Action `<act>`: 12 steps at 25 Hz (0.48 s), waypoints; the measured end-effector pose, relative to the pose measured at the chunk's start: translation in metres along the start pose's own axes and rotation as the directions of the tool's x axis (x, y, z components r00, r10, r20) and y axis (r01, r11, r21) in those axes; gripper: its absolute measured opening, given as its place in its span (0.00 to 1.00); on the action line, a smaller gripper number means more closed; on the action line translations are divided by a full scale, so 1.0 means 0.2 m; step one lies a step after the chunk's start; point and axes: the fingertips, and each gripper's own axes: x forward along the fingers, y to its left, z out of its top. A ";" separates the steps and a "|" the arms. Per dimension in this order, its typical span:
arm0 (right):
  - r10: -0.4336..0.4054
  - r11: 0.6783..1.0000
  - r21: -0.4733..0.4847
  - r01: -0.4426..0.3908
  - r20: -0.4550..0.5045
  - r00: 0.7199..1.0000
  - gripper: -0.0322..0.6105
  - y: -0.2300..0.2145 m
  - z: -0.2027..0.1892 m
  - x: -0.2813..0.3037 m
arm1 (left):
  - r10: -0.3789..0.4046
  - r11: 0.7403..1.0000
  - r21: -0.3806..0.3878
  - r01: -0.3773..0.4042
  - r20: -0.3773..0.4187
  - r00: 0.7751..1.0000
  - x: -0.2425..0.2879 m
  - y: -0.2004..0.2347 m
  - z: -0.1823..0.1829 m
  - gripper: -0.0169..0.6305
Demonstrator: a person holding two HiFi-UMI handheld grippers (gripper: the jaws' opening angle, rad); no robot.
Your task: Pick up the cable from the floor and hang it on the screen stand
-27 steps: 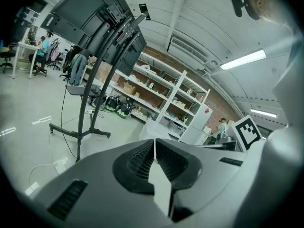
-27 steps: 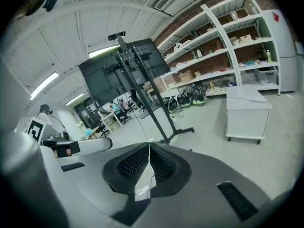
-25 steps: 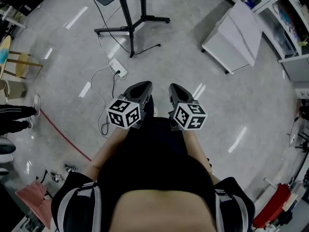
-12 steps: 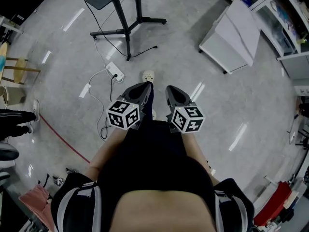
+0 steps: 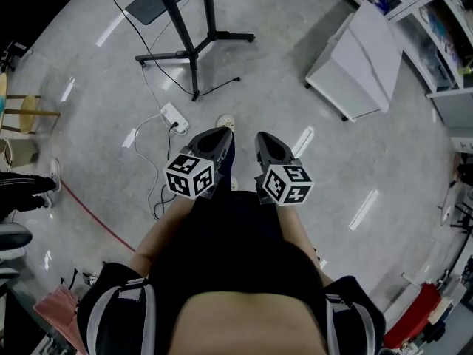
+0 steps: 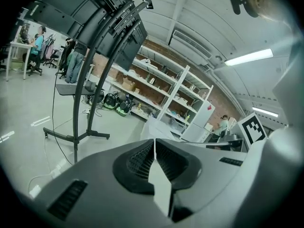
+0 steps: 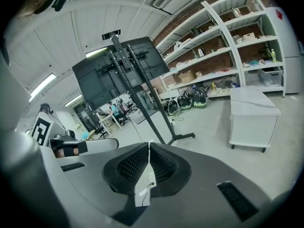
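Note:
A thin white cable (image 5: 150, 156) lies on the grey floor, running from a white power strip (image 5: 174, 117) in loops toward my left side. The black screen stand (image 5: 194, 44) rises ahead of it on spread feet. It carries a dark screen (image 7: 118, 68), and a black cord (image 5: 127, 29) hangs from it. I hold both grippers side by side in front of my body, well above the floor. My left gripper (image 5: 219, 134) (image 6: 154, 144) is shut with nothing in it. So is my right gripper (image 7: 149, 146) (image 5: 264, 139). Neither touches the cable.
A white cabinet (image 5: 362, 54) stands at the right, with shelving (image 7: 223, 46) behind it. A red line (image 5: 96, 217) crosses the floor at the left, near a stool (image 5: 26, 109) and a person's shoes (image 5: 11, 235). My own shoe (image 5: 227, 121) shows ahead of the grippers.
The stand, power strip and cabinet have slid slightly across the head view as I step forward. My shoe has come into view. Both grippers keep their place and stay shut.

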 end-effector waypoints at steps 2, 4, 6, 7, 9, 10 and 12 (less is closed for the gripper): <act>-0.001 1.000 0.002 0.001 0.001 1.000 0.09 -0.03 0.07 0.08 | 0.000 1.000 0.003 0.000 -0.012 1.000 0.07 0.06 0.06 0.05; -0.010 1.000 0.012 0.010 -0.003 1.000 0.09 -0.07 0.14 0.16 | -0.002 1.000 0.002 0.002 -0.028 1.000 0.14 0.12 0.12 0.05; -0.015 1.000 0.024 0.015 -0.005 1.000 0.09 -0.11 0.22 0.24 | -0.005 1.000 0.004 0.005 -0.041 0.999 0.21 0.18 0.19 0.05; -0.017 1.000 0.025 0.017 -0.004 1.000 0.09 -0.12 0.25 0.28 | -0.005 1.000 0.007 0.006 -0.045 0.999 0.25 0.22 0.22 0.05; -0.021 1.000 0.022 0.021 -0.004 1.000 0.09 -0.15 0.33 0.36 | -0.005 1.000 0.009 0.006 -0.047 0.999 0.32 0.28 0.29 0.05; -0.022 1.000 0.020 0.022 -0.004 1.000 0.09 -0.17 0.37 0.39 | -0.005 1.000 0.007 0.006 -0.045 0.999 0.35 0.30 0.33 0.05; -0.020 1.000 0.015 0.020 -0.003 1.000 0.09 -0.19 0.45 0.44 | -0.007 1.000 -0.001 0.007 -0.039 0.999 0.41 0.33 0.39 0.05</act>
